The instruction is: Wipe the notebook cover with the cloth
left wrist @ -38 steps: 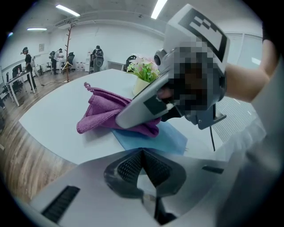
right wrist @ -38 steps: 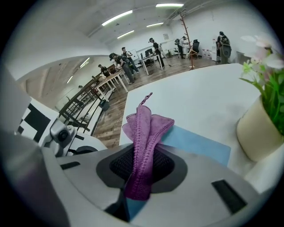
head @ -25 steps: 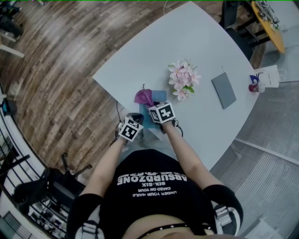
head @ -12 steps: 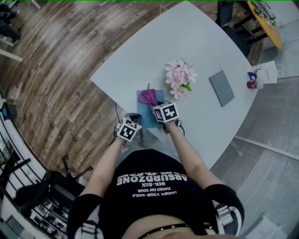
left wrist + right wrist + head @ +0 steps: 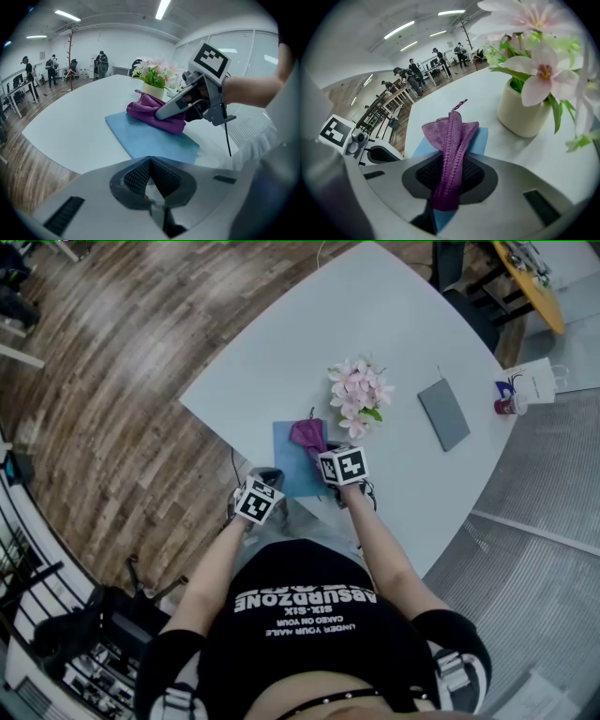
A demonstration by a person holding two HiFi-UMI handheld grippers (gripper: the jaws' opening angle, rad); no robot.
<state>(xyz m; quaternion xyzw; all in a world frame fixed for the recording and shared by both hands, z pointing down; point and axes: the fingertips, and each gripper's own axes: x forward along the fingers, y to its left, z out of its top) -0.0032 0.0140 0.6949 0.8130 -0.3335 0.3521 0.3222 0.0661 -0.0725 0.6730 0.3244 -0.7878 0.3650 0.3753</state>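
A blue notebook (image 5: 292, 465) lies flat near the table's front edge. A purple cloth (image 5: 307, 434) sits bunched on its cover. My right gripper (image 5: 325, 455) is shut on the cloth (image 5: 451, 140), which runs up between its jaws and spreads over the blue cover (image 5: 481, 139). My left gripper (image 5: 266, 482) hangs at the table edge, just left of the notebook, touching nothing. In the left gripper view its jaws (image 5: 151, 187) stand shut and empty, with the notebook (image 5: 145, 138), the cloth (image 5: 157, 115) and the right gripper (image 5: 174, 106) ahead.
A pot of pink flowers (image 5: 355, 396) stands just behind the notebook, close to the right gripper (image 5: 524, 110). A grey flat tablet (image 5: 443, 414) lies further right. A white bag (image 5: 532, 384) and a cup (image 5: 506, 407) sit beyond the table's right edge. People stand far off in the room.
My right gripper has dragged the purple cloth to the right across the blue cover, baring more of the notebook's left part. The left gripper has stayed at the table edge.
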